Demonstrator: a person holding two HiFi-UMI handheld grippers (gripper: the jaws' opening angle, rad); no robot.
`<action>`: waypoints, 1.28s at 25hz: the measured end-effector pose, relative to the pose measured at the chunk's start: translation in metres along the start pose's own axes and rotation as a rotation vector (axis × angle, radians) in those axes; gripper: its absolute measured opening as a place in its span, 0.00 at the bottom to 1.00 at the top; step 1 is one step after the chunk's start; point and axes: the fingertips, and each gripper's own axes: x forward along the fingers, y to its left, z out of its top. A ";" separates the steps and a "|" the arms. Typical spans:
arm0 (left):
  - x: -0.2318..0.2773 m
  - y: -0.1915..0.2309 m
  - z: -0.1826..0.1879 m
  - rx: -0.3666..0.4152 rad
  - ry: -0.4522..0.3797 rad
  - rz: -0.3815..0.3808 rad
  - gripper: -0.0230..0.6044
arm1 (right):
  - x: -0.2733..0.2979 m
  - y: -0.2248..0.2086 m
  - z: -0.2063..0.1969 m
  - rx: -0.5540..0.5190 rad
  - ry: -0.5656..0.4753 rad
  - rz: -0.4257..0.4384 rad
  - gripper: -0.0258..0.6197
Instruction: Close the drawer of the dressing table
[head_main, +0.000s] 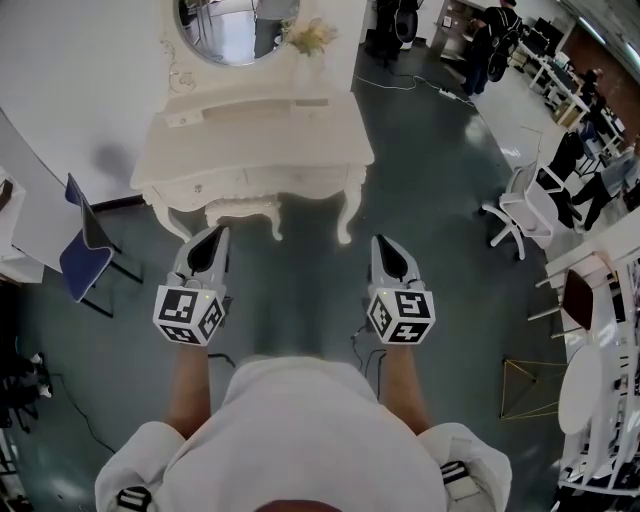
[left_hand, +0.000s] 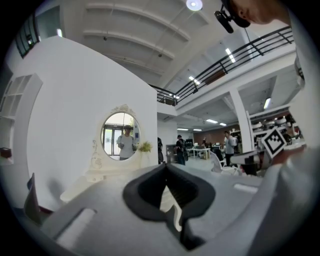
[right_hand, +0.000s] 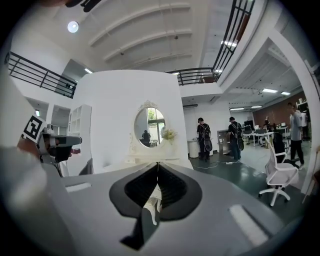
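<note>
Pushing squarely on the drawer (head_main: 200, 186) is looking wisest, as left tongs (head_main: 217, 235) and right tongs (head_main: 379, 243) are hanging clenched, empty, well short.

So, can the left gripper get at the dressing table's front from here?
Probably yes: only bare floor lies between the left gripper and the dressing table, and the blue chair stands aside.

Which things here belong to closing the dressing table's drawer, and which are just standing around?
Part of the job:
- dressing table
- left gripper, jaws together, empty
- right gripper, jaws together, empty

Just standing around:
- blue chair
- white office chair
- flowers on the table
- people at the back
</note>
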 end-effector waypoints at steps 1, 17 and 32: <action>0.001 -0.005 -0.002 -0.002 0.002 0.005 0.03 | 0.000 -0.005 -0.002 -0.004 0.004 0.005 0.04; 0.054 0.007 -0.023 0.000 0.041 0.025 0.03 | 0.057 -0.034 -0.020 0.003 0.029 0.037 0.04; 0.200 0.092 -0.050 -0.057 0.096 -0.082 0.03 | 0.199 -0.056 -0.014 -0.018 0.072 -0.034 0.04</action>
